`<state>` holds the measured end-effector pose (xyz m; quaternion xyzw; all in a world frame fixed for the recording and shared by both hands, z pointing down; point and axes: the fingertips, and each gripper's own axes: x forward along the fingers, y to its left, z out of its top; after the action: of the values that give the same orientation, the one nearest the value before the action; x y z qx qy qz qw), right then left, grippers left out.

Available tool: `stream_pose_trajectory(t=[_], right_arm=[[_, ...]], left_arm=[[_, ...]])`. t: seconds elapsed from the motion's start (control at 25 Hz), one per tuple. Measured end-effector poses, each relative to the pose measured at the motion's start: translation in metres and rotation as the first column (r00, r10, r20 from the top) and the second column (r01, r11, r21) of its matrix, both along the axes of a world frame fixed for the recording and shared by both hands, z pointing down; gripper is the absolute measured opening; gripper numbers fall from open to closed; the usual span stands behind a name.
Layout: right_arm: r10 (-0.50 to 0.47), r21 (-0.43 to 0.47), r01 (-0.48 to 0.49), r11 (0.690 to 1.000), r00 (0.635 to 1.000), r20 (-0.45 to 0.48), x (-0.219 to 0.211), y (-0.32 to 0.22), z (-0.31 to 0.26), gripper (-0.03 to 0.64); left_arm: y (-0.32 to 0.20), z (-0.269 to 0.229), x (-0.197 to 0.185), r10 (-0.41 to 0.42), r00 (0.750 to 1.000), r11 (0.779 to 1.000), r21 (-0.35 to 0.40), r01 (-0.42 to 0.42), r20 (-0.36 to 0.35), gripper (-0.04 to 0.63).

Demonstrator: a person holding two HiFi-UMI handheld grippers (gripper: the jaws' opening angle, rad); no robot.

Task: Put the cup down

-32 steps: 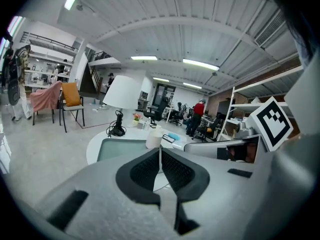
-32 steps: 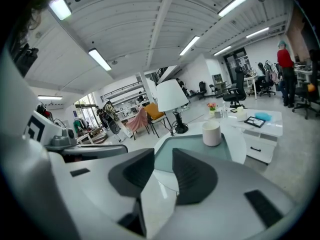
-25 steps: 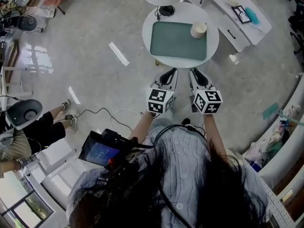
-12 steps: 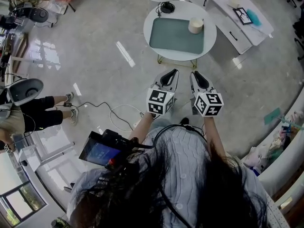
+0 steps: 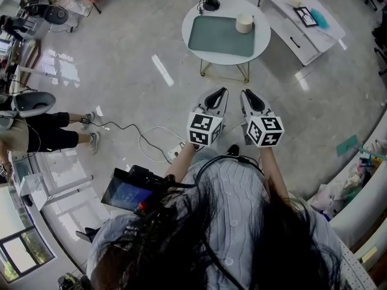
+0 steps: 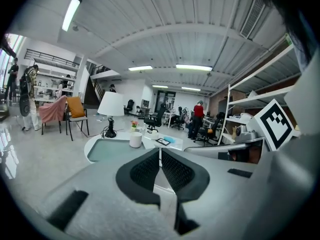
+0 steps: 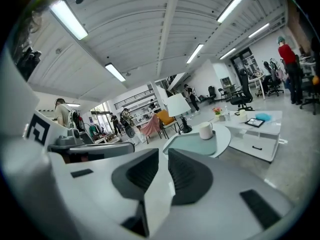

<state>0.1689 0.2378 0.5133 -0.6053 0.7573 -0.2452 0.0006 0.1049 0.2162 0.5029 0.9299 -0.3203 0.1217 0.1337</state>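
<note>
Farther from the table with the cup than before, my left gripper and right gripper are closed, empty.

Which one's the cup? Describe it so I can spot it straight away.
Find the round white table ahead, carrying a green mat. The cup stands at the mat's far right corner: small, cream, upright. It is the only pale cylinder there; the lamp base nearby is black.

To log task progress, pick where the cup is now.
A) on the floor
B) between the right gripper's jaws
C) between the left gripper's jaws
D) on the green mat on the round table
D: the cup stands upright at a corner of the green mat on the round table.
</note>
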Motion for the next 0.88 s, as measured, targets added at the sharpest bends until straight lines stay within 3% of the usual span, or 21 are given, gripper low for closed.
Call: stream_pose_trajectory(t=[0.88], right_arm=[[-0.155, 0.05, 0.157, 0.986, 0.987, -0.045, -0.046, 0.088, -0.012, 0.067]], left_arm=[[0.087, -0.002, -0.047, -0.139, 0.99, 0.99, 0.018, 0.139, -0.018, 0.017]])
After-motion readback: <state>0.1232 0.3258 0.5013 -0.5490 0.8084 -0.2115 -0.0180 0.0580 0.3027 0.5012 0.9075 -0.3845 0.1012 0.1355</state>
